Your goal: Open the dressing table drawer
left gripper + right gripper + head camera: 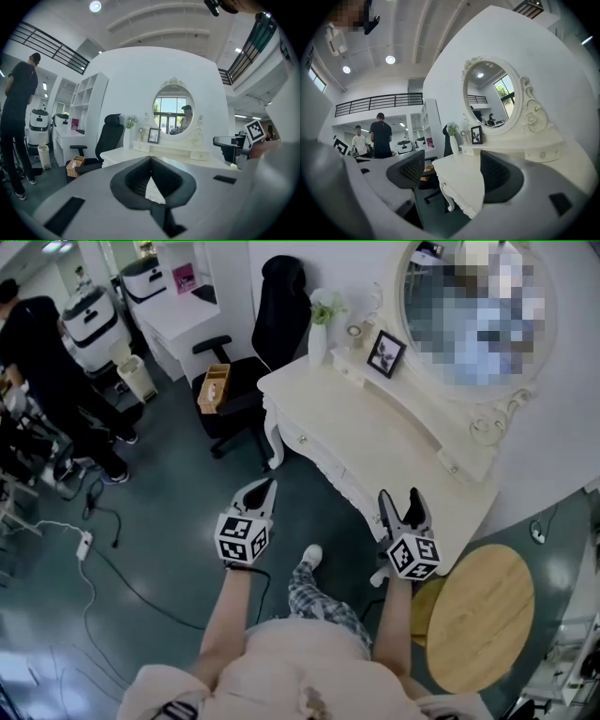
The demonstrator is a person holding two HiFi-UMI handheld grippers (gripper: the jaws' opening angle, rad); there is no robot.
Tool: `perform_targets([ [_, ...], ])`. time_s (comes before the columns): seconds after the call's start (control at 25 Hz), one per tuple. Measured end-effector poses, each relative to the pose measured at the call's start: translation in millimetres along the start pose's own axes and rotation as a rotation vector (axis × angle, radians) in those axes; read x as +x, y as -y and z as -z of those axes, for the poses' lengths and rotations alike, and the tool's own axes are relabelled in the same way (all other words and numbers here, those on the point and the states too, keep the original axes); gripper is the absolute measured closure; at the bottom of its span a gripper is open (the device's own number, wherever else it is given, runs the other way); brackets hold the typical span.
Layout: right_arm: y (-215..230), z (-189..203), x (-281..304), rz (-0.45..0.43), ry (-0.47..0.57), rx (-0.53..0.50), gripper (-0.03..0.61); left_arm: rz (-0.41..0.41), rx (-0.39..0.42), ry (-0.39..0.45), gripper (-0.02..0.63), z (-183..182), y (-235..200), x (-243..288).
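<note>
Dressing table (375, 427) in every view, power strip (84, 543) only overhead.

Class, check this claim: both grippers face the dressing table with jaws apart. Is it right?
No: the left gripper has its jaws together, as the left gripper view shows; only the right gripper holds them apart. Both face the dressing table.

Teal floor (169, 521), white wall (572, 427) — 1 black office chair (281, 320).
</note>
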State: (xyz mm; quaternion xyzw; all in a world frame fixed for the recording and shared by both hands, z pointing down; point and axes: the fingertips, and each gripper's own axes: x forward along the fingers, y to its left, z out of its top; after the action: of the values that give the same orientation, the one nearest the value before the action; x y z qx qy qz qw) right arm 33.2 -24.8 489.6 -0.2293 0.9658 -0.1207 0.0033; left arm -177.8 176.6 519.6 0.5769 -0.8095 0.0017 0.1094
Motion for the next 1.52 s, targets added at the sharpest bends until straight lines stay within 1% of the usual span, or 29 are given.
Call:
perform_targets([
  [0.2,38.3,-16.2,70.3,0.056,-0.001,0.015,0.21,0.051,0.015,-0.009,0.586,-30.7,-23.9,92.7],
  [0.4,77.8,-34.4,134.0,0.096,0.017,0.022,0.21,0.117,0.032,-0.006,0.586,-54.0,-34.0,187.5],
  [0.52,101.2,-42.0,150.7,0.138,0.023,0.009,0.209,0.175,0.036,-0.017,0.586,-56.8,-24.3,236.9],
  [0.64,125.7,-50.4,157.4,0.193,0.039,0.017,0.21,0.244,0.056,-0.033,0.586,-60.7,-5.8,275.0],
  [0.72,138.7,-54.9,153.6,0.23,0.045,0.02,0.21,0.29,0.071,-0.043,0.587,-63.6,8.8,293.2],
  [0.88,161.3,-61.9,141.0,0.309,0.059,0.026,0.21,0.374,0.077,-0.05,0.586,-71.8,35.6,326.5],
  [1.04,176.5,-68.1,125.4,0.396,0.078,0.033,0.21,0.462,0.091,-0.07,0.588,-74.5,61.3,349.1],
  [1.28,184.0,-72.3,112.9,0.499,0.087,0.032,0.21,0.563,0.097,-0.099,0.586,-76.5,80.5,375.2],
  [1.52,184.7,-76.8,102.8,0.584,0.109,0.035,0.213,0.658,0.112,-0.092,0.586,-88.2,97.7,390.9],
])
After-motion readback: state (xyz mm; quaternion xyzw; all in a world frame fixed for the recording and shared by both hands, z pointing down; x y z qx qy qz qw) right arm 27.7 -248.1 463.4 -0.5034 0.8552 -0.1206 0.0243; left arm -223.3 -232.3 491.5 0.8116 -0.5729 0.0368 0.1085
